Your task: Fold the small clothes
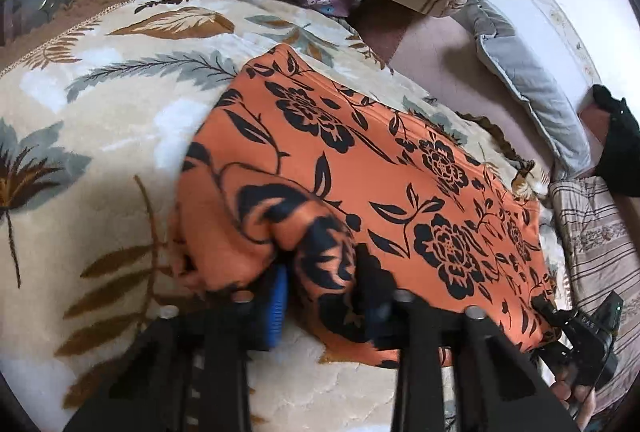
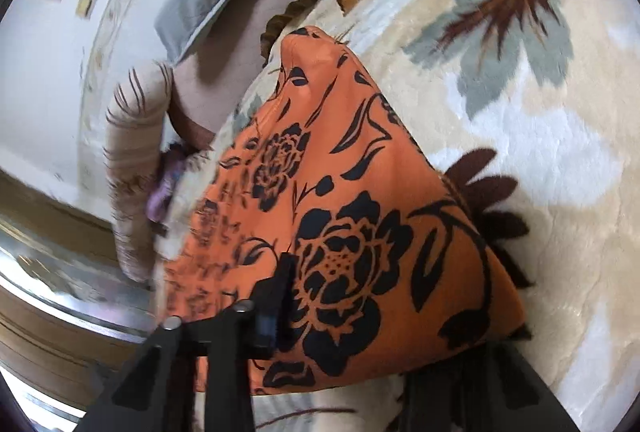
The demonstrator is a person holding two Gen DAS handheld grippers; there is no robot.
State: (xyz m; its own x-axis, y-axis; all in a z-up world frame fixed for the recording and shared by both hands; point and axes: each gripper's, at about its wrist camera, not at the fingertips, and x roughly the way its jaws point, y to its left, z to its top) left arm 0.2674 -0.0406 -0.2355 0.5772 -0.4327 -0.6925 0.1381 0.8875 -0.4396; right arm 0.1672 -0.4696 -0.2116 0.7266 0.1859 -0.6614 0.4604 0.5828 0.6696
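Left wrist view: my left gripper [image 1: 324,296], angled downward, clamps the near bunched corner of the orange floral garment [image 1: 360,167] spread on the leaf-patterned blanket [image 1: 100,111]. Right wrist view: my right gripper [image 2: 344,308], tilted down, pinches the garment's near edge.

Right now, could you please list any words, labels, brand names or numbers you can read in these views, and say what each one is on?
"DAS" or similar: pale letters on the right gripper, seen at an angle, reading uncertain.
Orange flowered garment: no text.
Leaf-patterned blanket: no text.
Right wrist view: nothing legible.
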